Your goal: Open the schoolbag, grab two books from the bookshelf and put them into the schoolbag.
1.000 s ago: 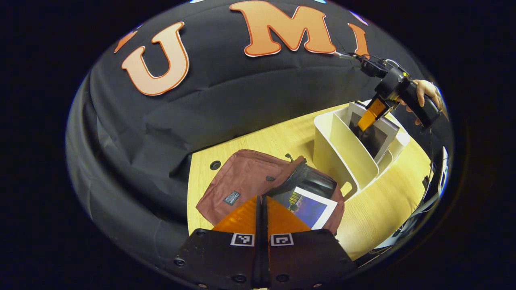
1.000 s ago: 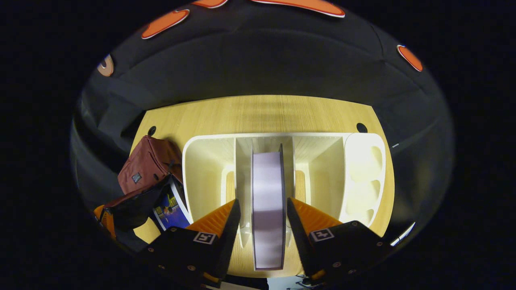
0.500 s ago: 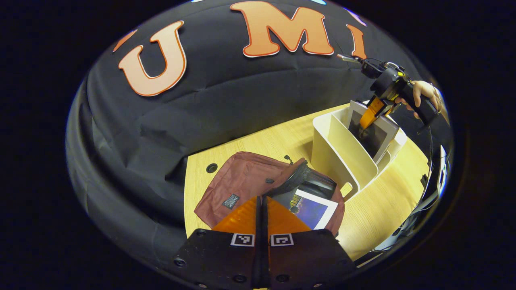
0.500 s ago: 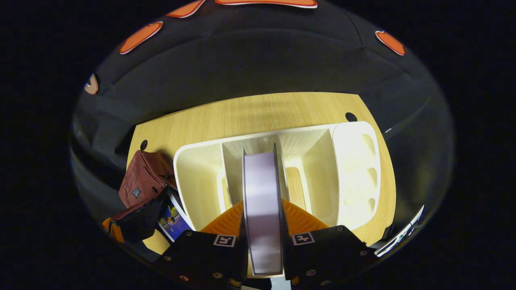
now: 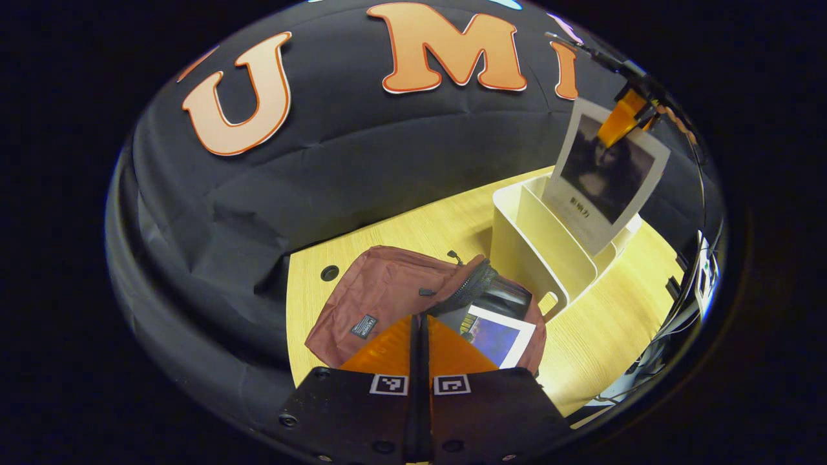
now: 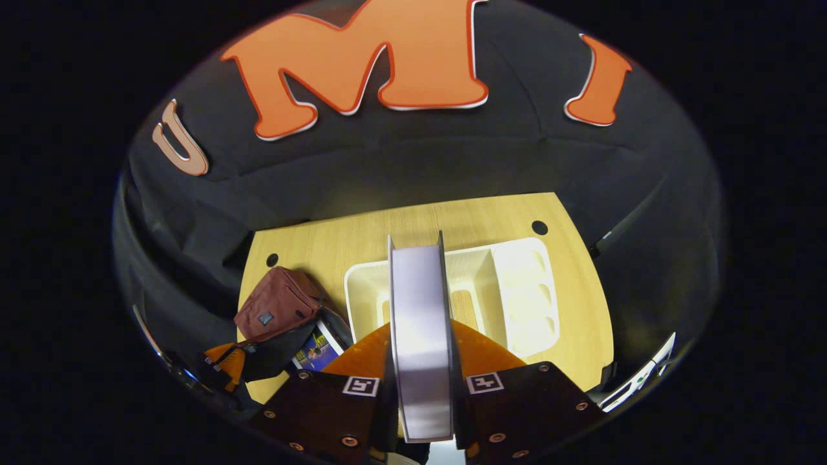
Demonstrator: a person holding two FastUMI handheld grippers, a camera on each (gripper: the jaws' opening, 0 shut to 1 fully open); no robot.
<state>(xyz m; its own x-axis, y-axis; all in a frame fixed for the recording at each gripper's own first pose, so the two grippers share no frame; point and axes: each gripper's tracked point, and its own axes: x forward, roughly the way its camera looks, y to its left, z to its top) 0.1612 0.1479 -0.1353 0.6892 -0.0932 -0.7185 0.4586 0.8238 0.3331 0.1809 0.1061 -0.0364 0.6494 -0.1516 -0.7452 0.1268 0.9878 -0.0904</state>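
Schoolbag [image 5: 394, 297] mouth is hiding most of the blue-covered book [image 5: 499, 336]; one white-edged corner is showing. Left gripper [image 5: 418, 336] fingers are covering the bag's near edge; what they are pinching cannot be told. Right gripper [image 5: 623, 116] is getting cut off at the left gripper view's rim. Portrait book's [image 6: 420, 336] caption is reading too small.

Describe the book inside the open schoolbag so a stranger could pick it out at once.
On the pale wooden table, left of the cream plastic bookshelf, lies a maroon fabric schoolbag, unzipped. A white-bordered book with a blue-purple cover sticks out of its mouth. The other book, with a dark portrait cover, hangs above the bookshelf, clamped by the right gripper.
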